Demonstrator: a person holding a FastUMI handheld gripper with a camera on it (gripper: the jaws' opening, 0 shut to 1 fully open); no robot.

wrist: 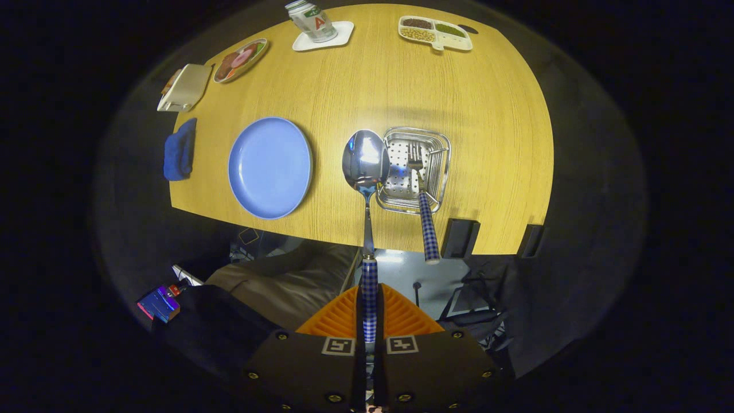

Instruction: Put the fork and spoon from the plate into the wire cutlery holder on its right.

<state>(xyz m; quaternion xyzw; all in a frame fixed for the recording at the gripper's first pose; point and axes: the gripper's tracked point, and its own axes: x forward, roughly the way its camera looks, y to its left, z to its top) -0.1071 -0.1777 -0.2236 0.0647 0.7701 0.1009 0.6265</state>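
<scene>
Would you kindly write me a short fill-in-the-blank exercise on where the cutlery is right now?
1. The gripper has its fingers shut on the handle of the ____.
2. The fork already stands in the wire ____.
3. The blue plate now holds ____ cutlery.

Missing words: spoon; cutlery holder; no

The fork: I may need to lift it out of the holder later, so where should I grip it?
Grip the fork's checked handle from above: it sticks up out of the holder while the tines sit inside. The gripper is shut on the spoon.
</scene>
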